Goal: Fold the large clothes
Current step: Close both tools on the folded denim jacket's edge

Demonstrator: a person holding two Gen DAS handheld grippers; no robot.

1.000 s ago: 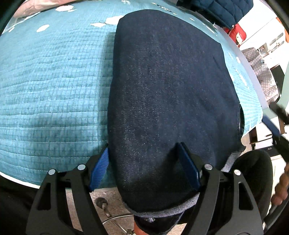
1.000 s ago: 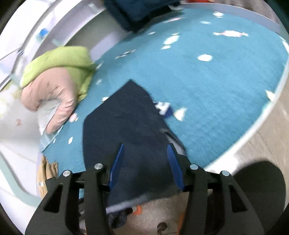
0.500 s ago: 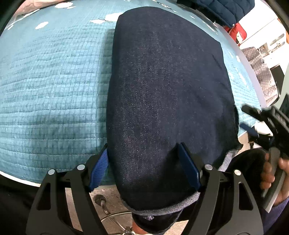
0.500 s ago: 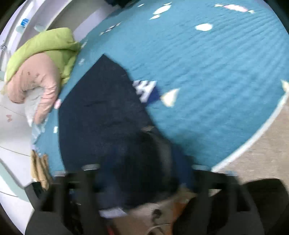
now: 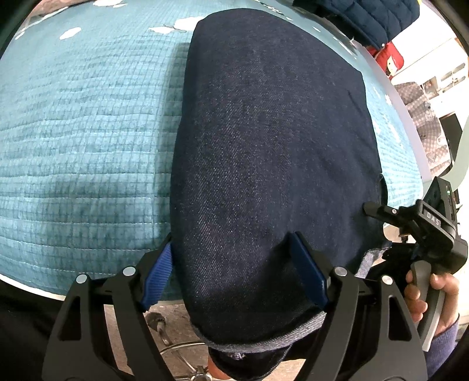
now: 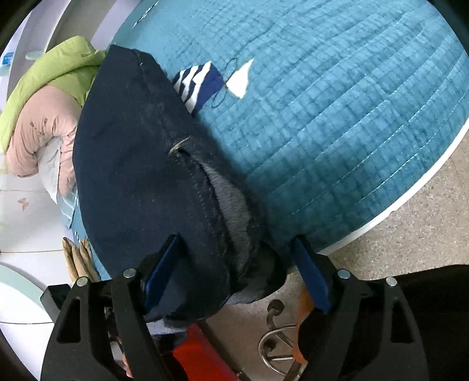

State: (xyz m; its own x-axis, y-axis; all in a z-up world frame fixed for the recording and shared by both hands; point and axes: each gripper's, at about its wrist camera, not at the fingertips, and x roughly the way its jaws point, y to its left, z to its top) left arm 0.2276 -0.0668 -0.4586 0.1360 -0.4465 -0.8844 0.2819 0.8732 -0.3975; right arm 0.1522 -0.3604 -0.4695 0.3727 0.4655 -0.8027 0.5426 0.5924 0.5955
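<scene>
The jeans (image 5: 263,164) cover the quilt (image 5: 88,123) beneath them, and their near end hangs past the bed edge, cut off by the frame bottom. In the right wrist view, the jeans hide part of the striped patch (image 6: 193,82). The jacket (image 5: 369,17) is cropped at the top edge.

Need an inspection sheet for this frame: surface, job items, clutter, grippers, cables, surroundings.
Surface: teal quilted bedspread, white patches.
Job's things: dark denim garment lying flat, near end hanging over the bed edge.
Clutter: green and pink bedding on the far side; navy padded jacket.
Grippers: left gripper and right gripper open, both straddling the garment's near end.
Cables: nothing seen.
Surroundings: speckled floor, chair base.
</scene>
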